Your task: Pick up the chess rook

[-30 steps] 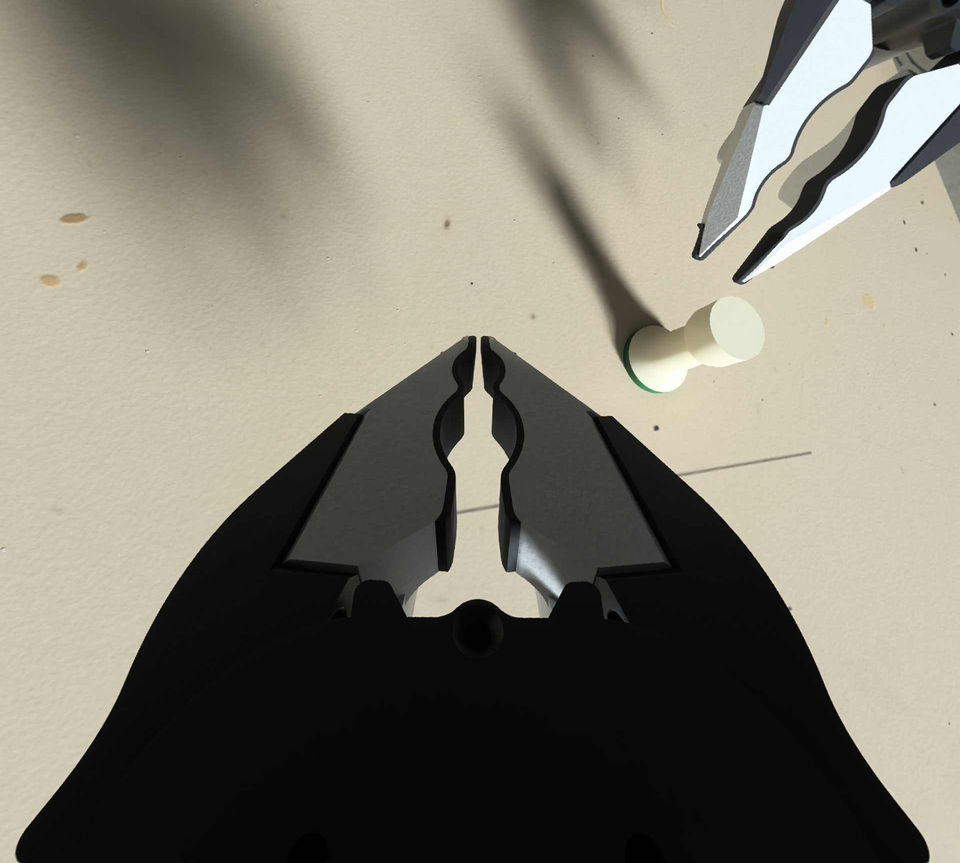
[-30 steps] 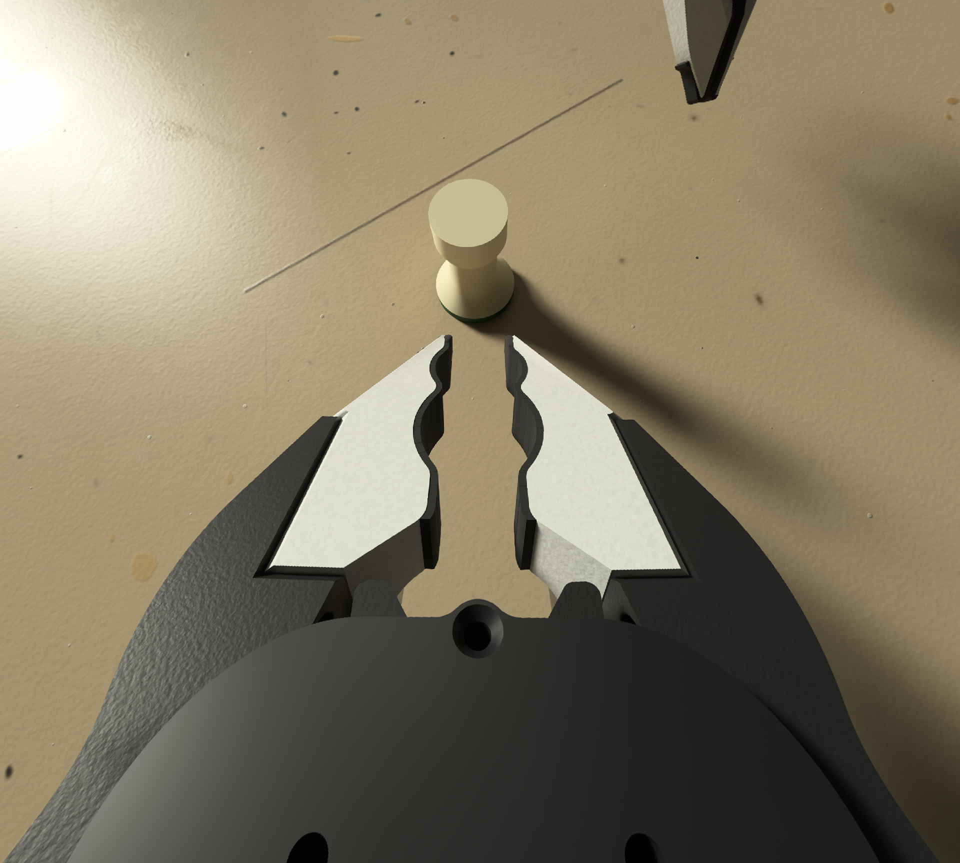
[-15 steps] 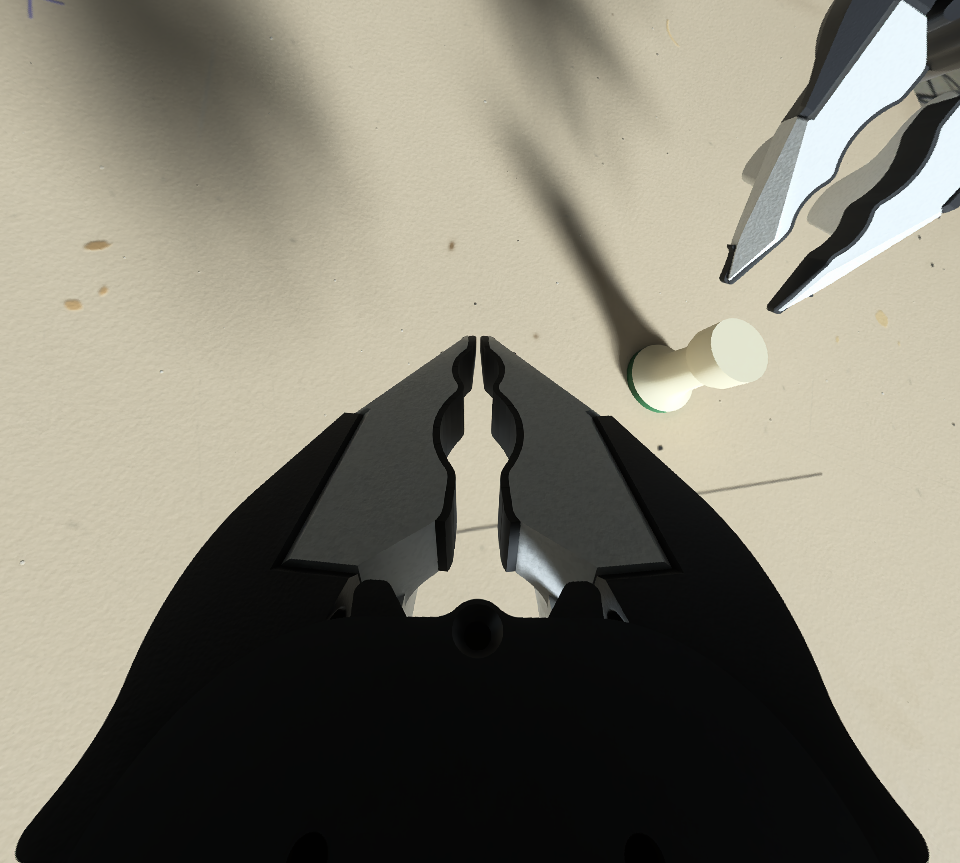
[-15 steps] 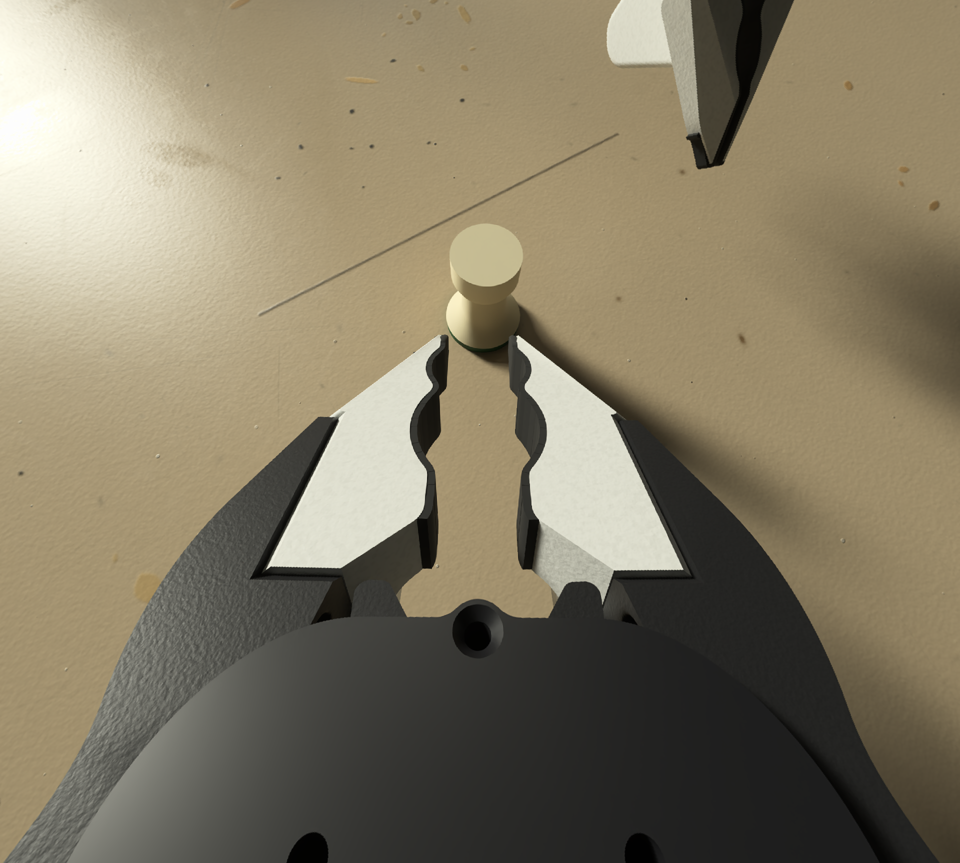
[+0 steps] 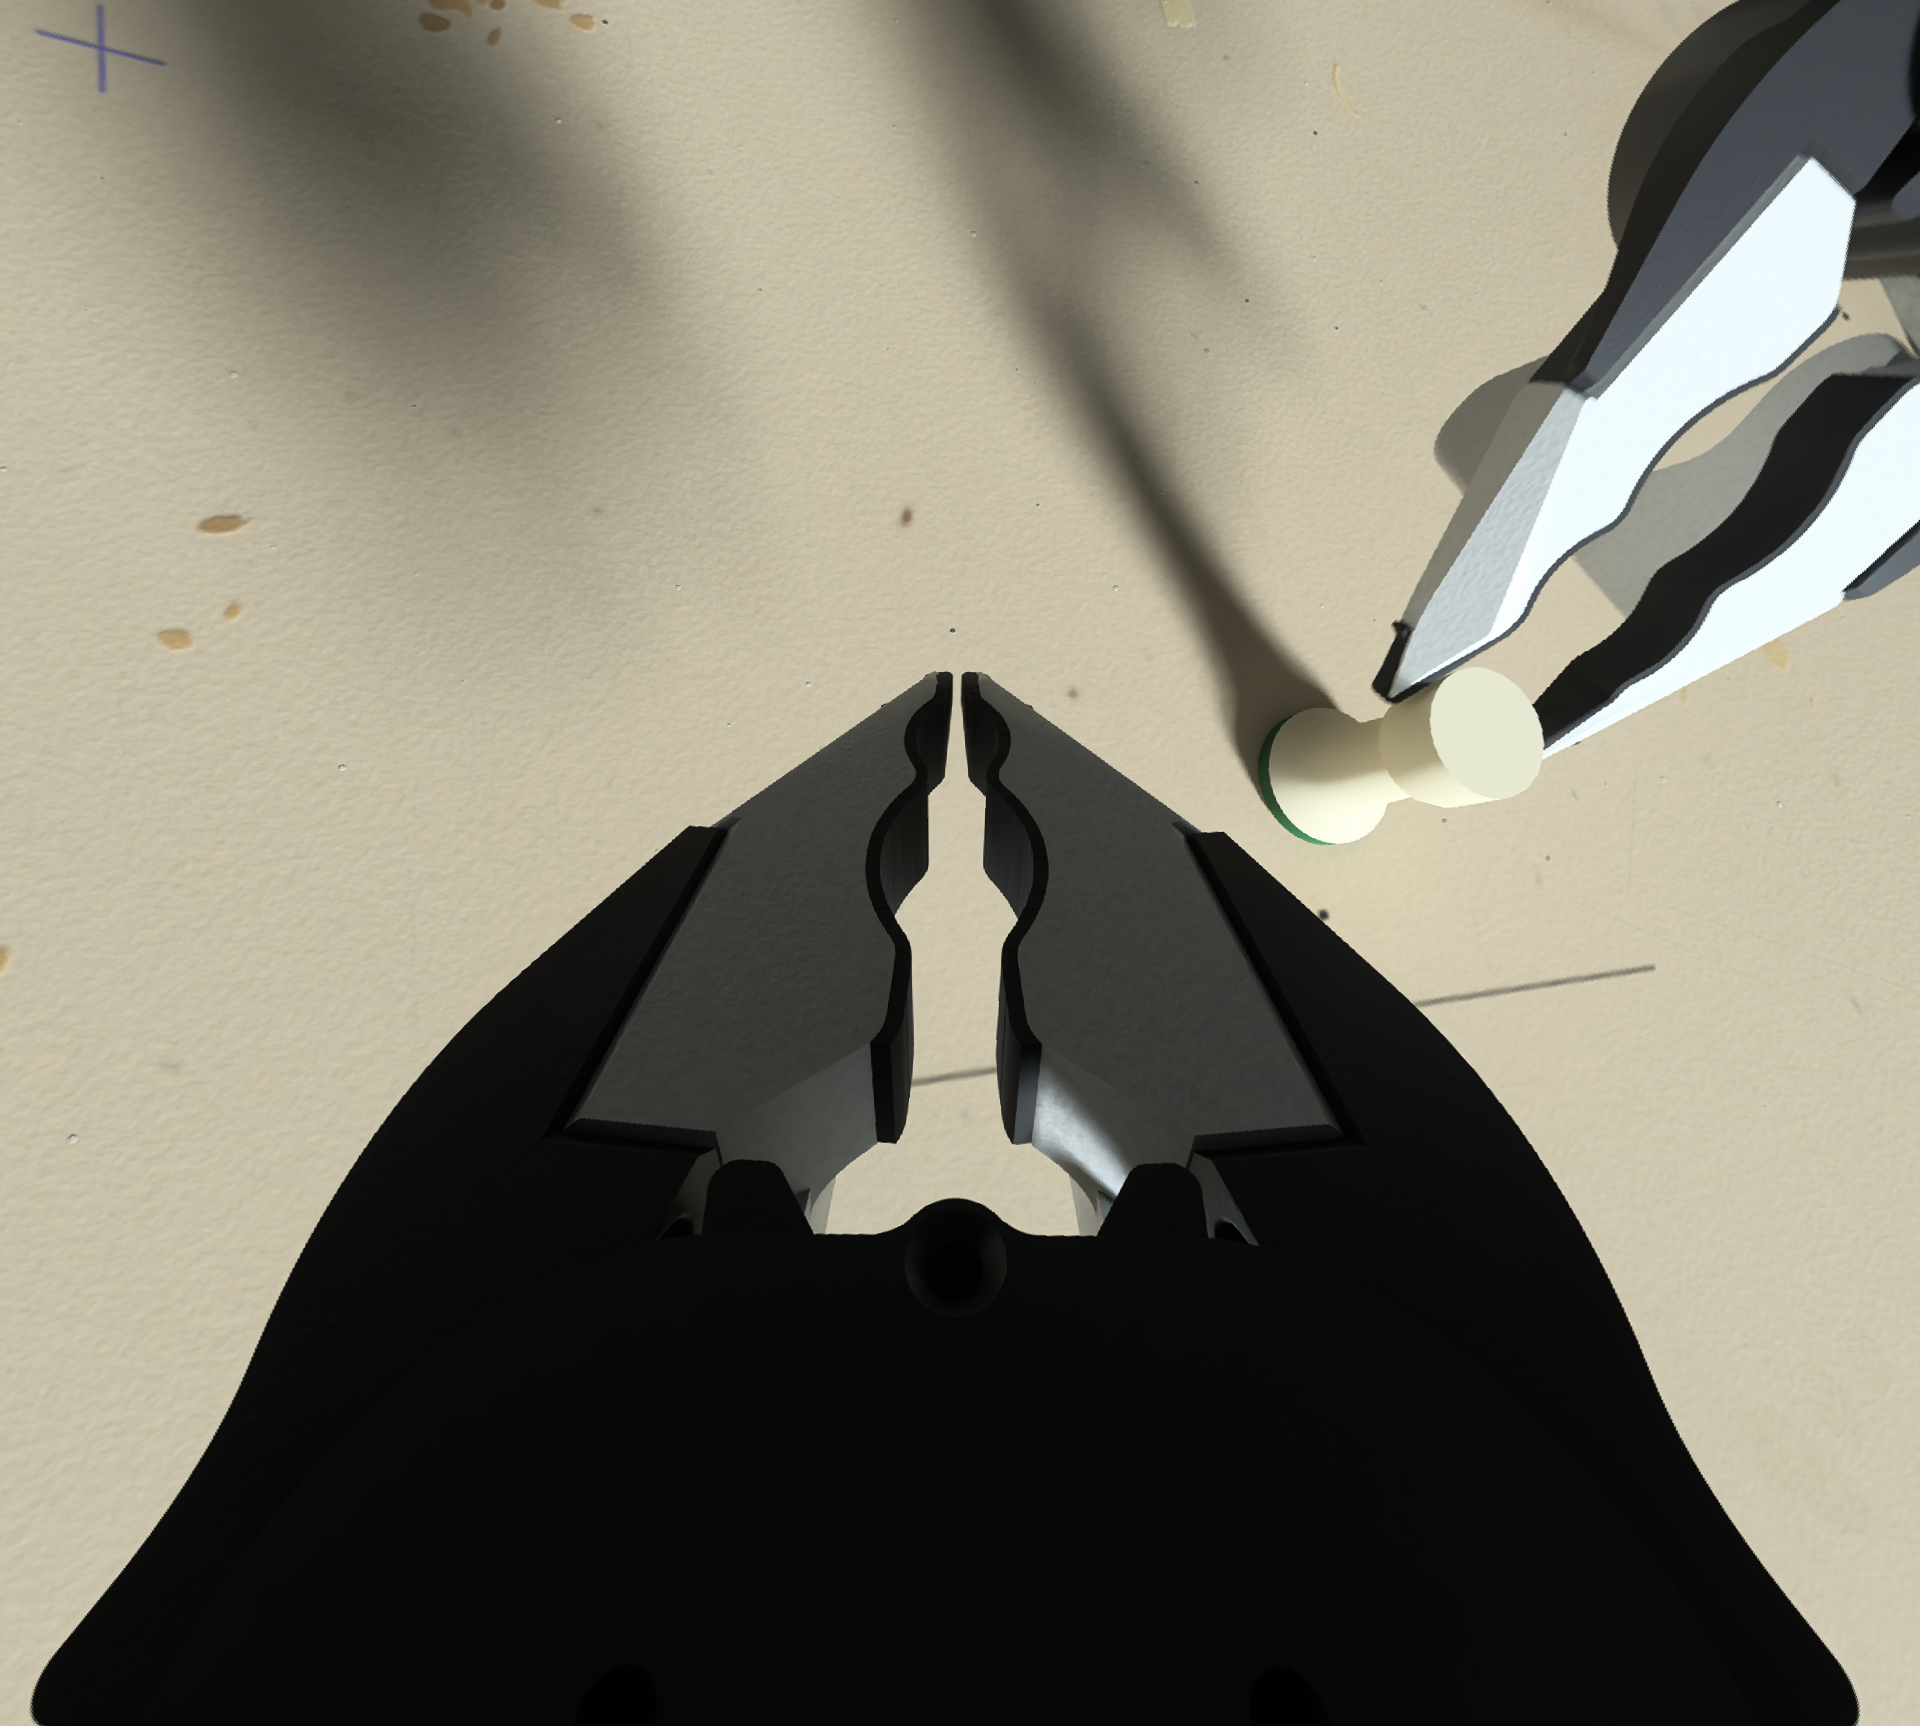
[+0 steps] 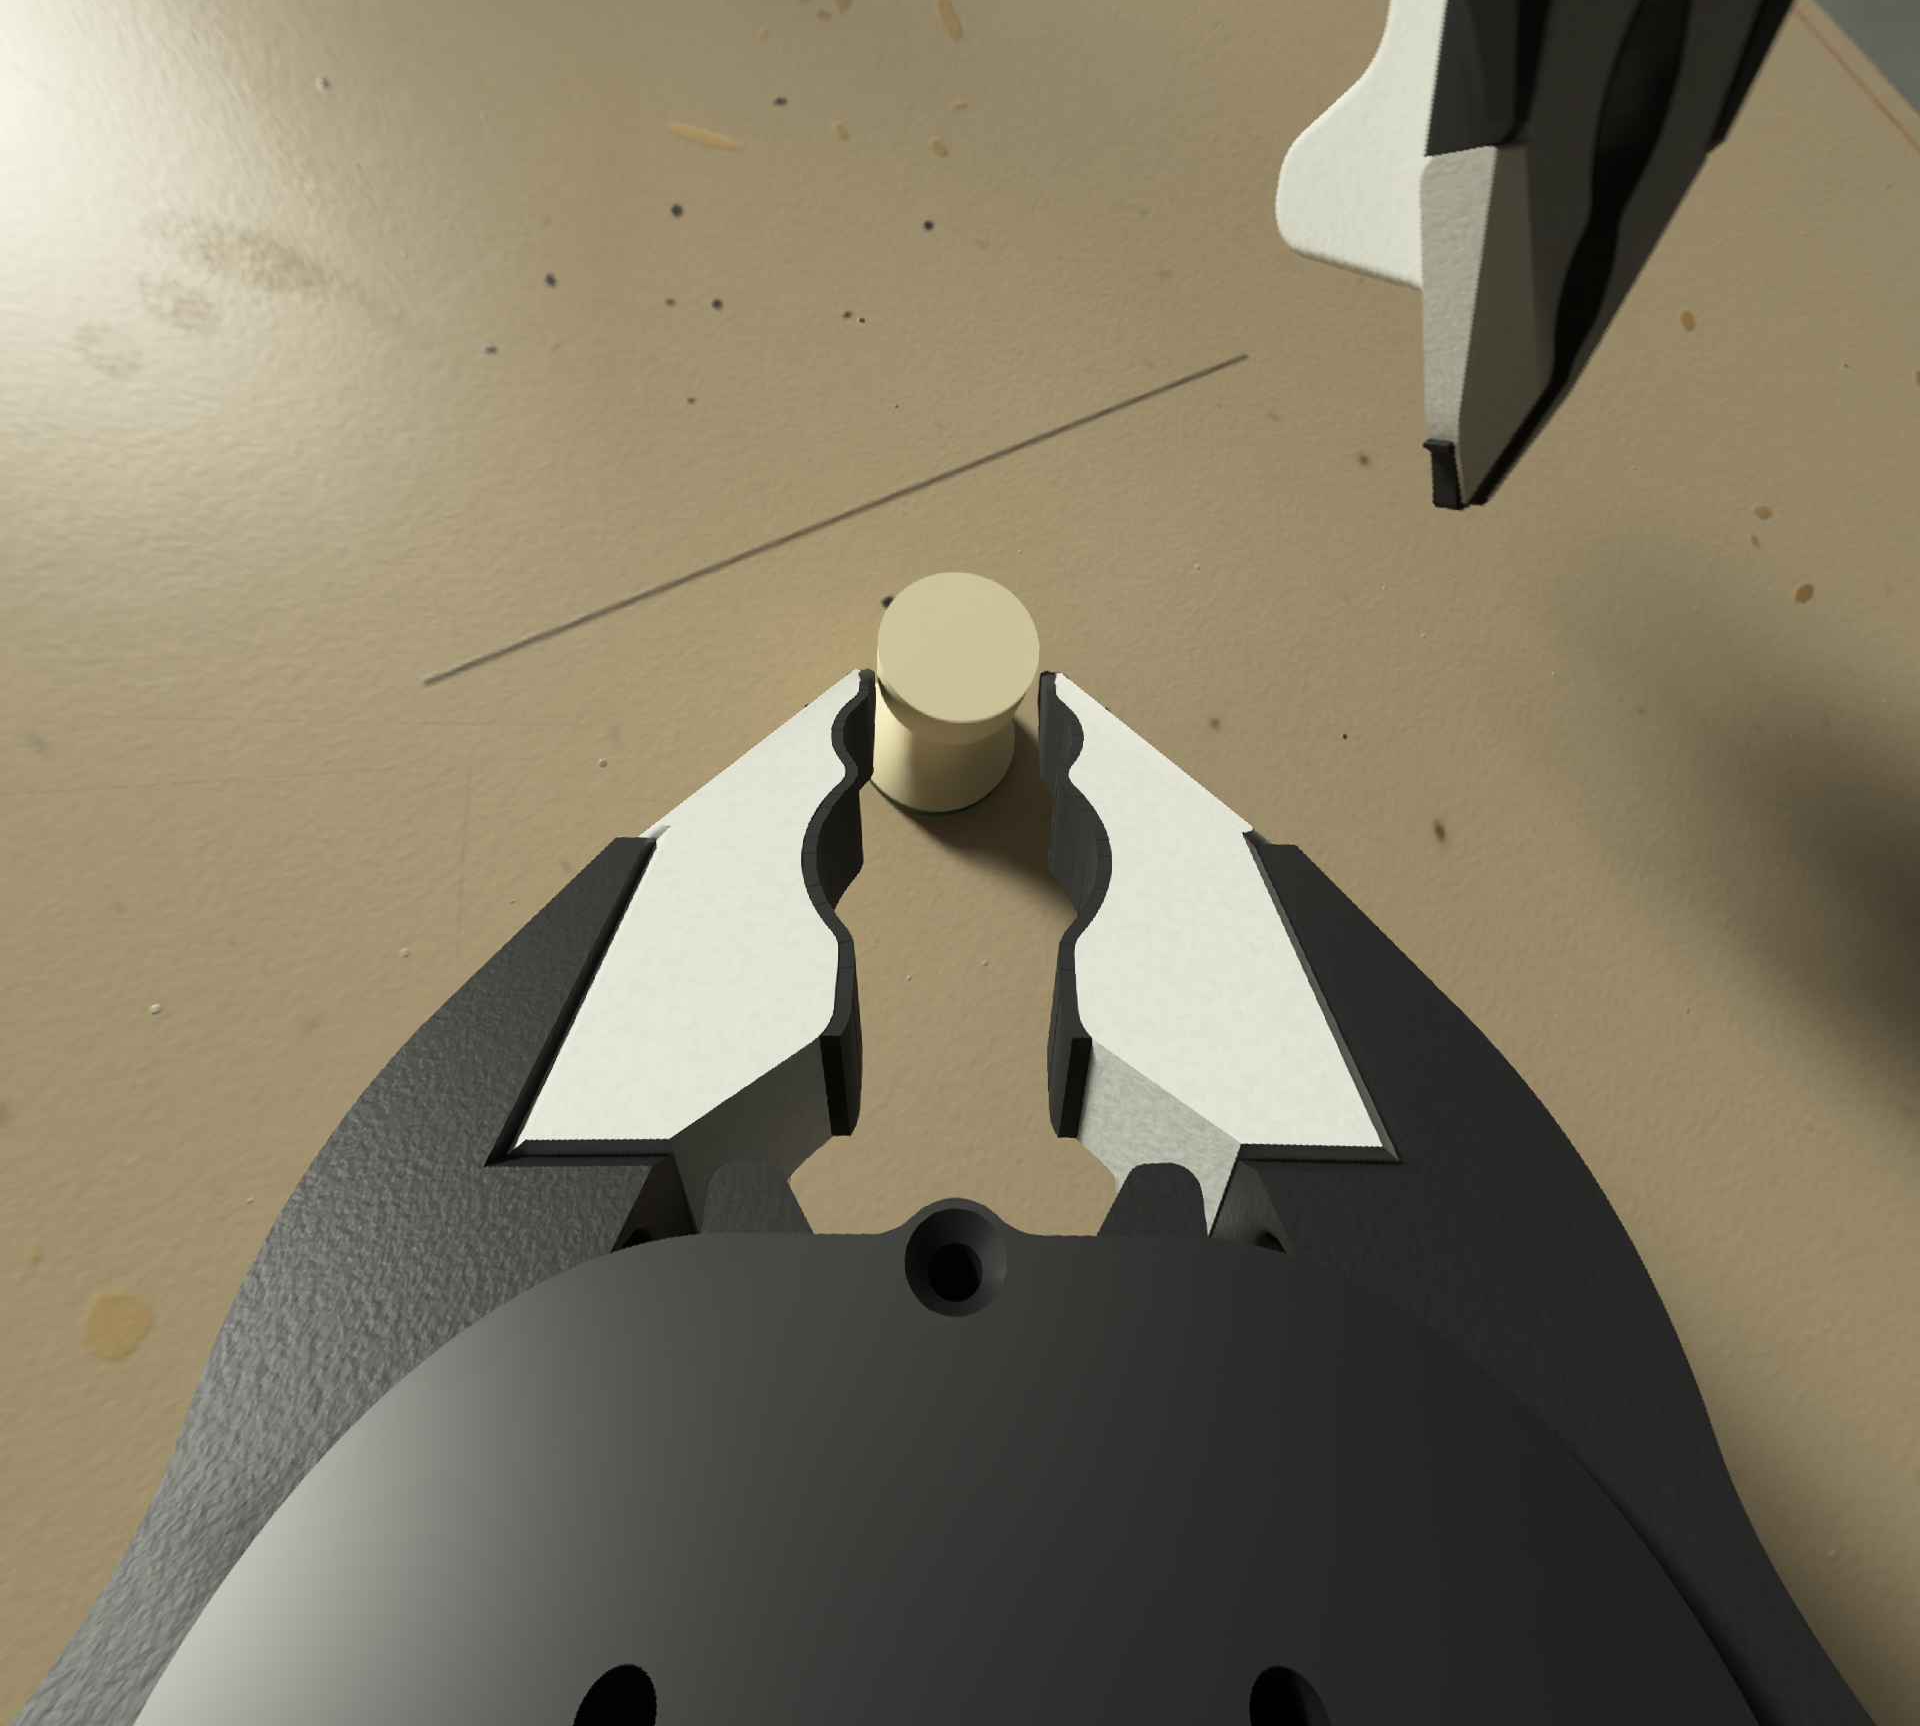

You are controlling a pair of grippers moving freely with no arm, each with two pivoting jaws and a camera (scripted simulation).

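Smooth cream chess rook (image 6: 951, 700), waisted, green-felted base, upright on matte tan tabletop (image 6: 312, 533), between spread right gripper (image 6: 954, 689) fingertips, left gripper (image 5: 956, 687) pressed nearly together, empty, well apart.

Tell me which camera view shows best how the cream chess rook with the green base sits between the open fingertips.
The right wrist view: the cream chess rook stands upright between the right gripper fingertips, jaws open. The left wrist view shows it from the side, right-gripper tips by its head, the gaps unclear.

Two close downward wrist views, shared rook (image 5: 1403, 767).
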